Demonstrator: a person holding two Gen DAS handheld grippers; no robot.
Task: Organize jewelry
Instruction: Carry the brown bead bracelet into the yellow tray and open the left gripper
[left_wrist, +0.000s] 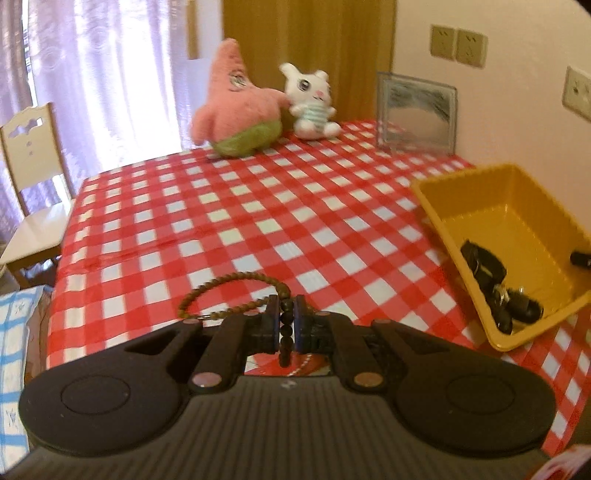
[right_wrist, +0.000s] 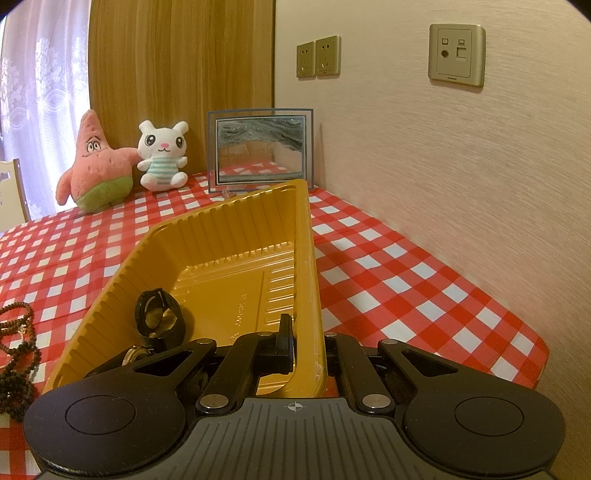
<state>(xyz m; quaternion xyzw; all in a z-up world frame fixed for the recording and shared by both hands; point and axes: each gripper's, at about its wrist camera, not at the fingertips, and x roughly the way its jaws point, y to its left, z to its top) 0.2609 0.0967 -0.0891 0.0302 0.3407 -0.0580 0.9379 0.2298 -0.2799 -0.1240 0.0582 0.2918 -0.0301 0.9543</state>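
Note:
My left gripper (left_wrist: 287, 318) is shut on a brown bead bracelet (left_wrist: 236, 280), lifted above the checked tablecloth; its loop hangs to the left and a dark bead strand drops between the pads. My right gripper (right_wrist: 306, 332) is shut on the near right wall of the yellow tray (right_wrist: 236, 229), one finger inside and one outside. Black watches (right_wrist: 159, 317) lie in the tray's near end, also visible as dark watches (left_wrist: 491, 273) in the left wrist view, where the yellow tray (left_wrist: 461, 206) sits to the right. More brown bead strands (right_wrist: 18, 350) lie on the cloth left of the tray.
A pink star plush (left_wrist: 236, 107) and a white bunny plush (left_wrist: 312, 103) stand at the table's far edge beside a glass sand-picture frame (left_wrist: 415, 114). The wall (right_wrist: 461, 184) runs along the right side. A white chair (left_wrist: 33, 166) stands left of the table.

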